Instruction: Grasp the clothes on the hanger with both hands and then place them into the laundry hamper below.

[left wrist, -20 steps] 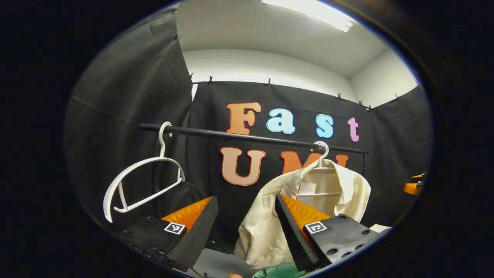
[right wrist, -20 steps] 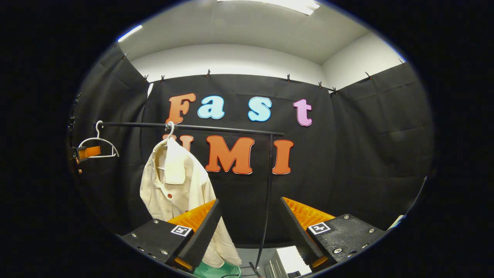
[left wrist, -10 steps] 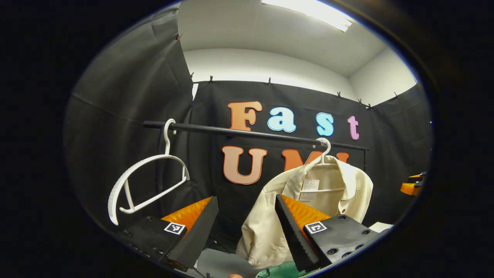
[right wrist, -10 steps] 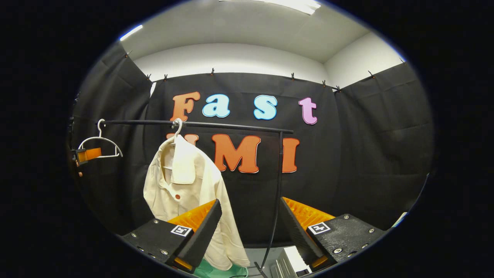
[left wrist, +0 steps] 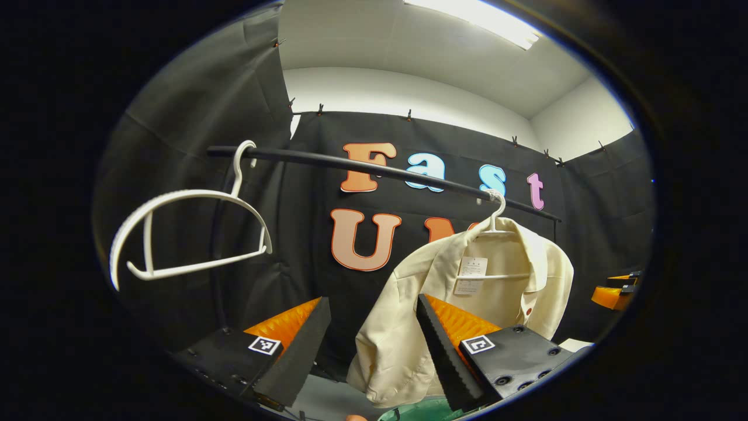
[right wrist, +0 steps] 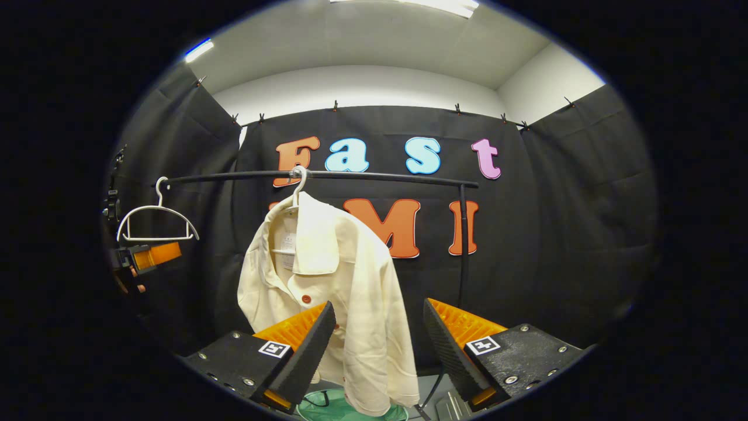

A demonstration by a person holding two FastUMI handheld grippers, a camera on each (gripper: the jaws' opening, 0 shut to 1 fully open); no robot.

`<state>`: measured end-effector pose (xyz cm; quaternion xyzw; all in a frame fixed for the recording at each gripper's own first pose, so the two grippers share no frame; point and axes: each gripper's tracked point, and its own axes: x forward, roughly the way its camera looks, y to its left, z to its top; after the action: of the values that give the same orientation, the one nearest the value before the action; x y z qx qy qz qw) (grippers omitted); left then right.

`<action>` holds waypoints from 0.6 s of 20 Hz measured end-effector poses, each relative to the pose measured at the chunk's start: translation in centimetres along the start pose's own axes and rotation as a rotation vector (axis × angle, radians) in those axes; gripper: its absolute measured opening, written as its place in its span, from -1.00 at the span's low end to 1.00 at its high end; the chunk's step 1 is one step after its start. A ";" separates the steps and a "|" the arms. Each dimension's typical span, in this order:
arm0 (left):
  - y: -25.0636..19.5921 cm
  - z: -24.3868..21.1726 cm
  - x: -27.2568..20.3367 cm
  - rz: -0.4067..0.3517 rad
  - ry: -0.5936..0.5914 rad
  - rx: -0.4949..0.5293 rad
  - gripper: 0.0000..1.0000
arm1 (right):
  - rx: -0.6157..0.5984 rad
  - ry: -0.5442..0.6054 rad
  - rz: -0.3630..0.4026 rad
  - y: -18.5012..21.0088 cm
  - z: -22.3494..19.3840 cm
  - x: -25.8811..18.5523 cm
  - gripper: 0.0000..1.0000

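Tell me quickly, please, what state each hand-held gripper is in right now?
Left hand-held gripper: open, holding nothing.
Right hand-held gripper: open, holding nothing.

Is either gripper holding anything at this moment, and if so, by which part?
Nothing is held. The left gripper and right gripper are both open, short of the cream shirt on its hanger.

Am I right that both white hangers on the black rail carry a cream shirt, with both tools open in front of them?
Not quite: the left gripper view shows the left hanger bare. The cream shirt hangs on the other hanger. Both tools are open.
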<state>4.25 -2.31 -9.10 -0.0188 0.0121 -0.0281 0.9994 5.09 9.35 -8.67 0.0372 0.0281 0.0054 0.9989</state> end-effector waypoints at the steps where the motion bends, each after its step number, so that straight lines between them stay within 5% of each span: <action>1: -0.5 -0.9 0.5 -0.005 0.005 0.000 0.93 | -0.001 -0.006 -0.001 0.7 -0.4 0.4 0.87; 7: -4.7 -6.0 3.9 -0.091 0.030 0.007 0.93 | 0.005 -0.002 0.055 6.9 -4.1 4.1 0.87; 12: -9.3 -8.8 8.4 -0.173 0.046 -0.002 0.93 | -0.049 -0.034 0.030 9.3 -5.6 8.5 0.87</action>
<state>11.87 -12.40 -17.76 -0.0202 0.0333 -0.1147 0.9926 13.22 19.18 -14.03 0.0135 0.0105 0.0206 0.9996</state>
